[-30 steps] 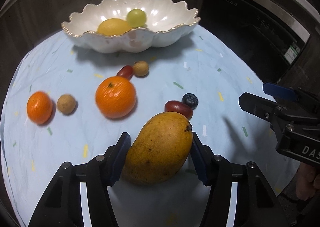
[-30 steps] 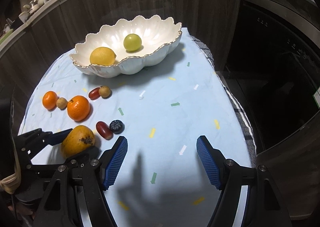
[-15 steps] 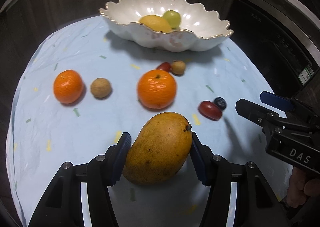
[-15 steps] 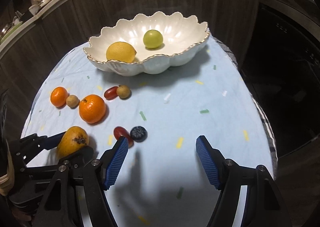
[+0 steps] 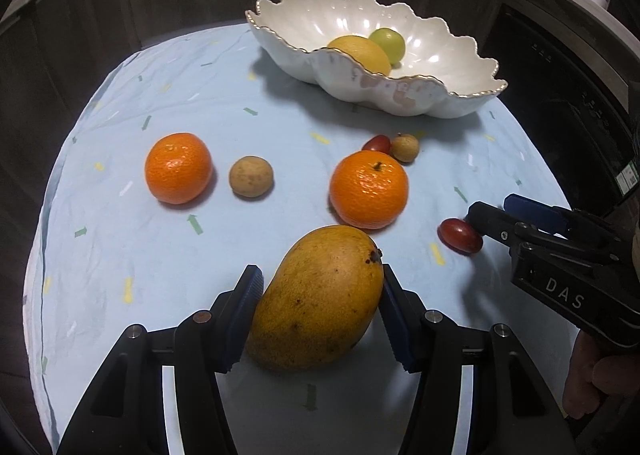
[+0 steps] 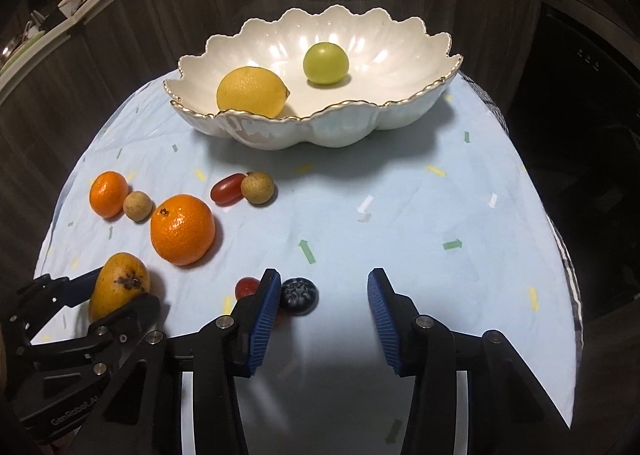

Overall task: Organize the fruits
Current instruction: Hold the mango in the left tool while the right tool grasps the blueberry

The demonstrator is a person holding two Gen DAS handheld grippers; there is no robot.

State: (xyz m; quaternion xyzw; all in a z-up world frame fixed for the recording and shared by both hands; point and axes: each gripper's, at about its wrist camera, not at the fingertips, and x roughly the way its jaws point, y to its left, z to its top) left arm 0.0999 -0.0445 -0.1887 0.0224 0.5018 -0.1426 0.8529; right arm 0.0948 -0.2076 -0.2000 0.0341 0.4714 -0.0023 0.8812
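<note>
**Mango clamped in left gripper; right gripper spread beside the blueberry**

Left gripper (image 5: 320,305) — blue ribbed pads pressed on both sides of the mango (image 5: 318,297), which fills the gap between them. Seen from the right wrist, the mango (image 6: 119,286) sits at the near left of the pale blue cloth (image 6: 400,223), stem scar facing the camera.

Right gripper (image 6: 320,305) — fingers set wide, nothing between them. A blueberry (image 6: 299,295) lies just beside the left pad (image 6: 262,319), on its inner side; a red grape tomato (image 6: 247,287) shows partly behind that pad.

Readable writing: "DAS" in white on the right gripper body as seen from the left wrist; "GenRoboLAI" or similar on the left gripper body in the right wrist view — the last letters are unclear.

On the cloth: a large orange (image 6: 182,229), a smaller orange (image 6: 108,193) with a longan (image 6: 137,206) touching it, and a second red tomato (image 6: 228,188) touching another longan (image 6: 258,188).

The scalloped white bowl (image 6: 400,111), gold-rimmed, stands at the far side holding a lemon (image 6: 252,91) and a green round fruit (image 6: 325,63), apart from each other.
</note>
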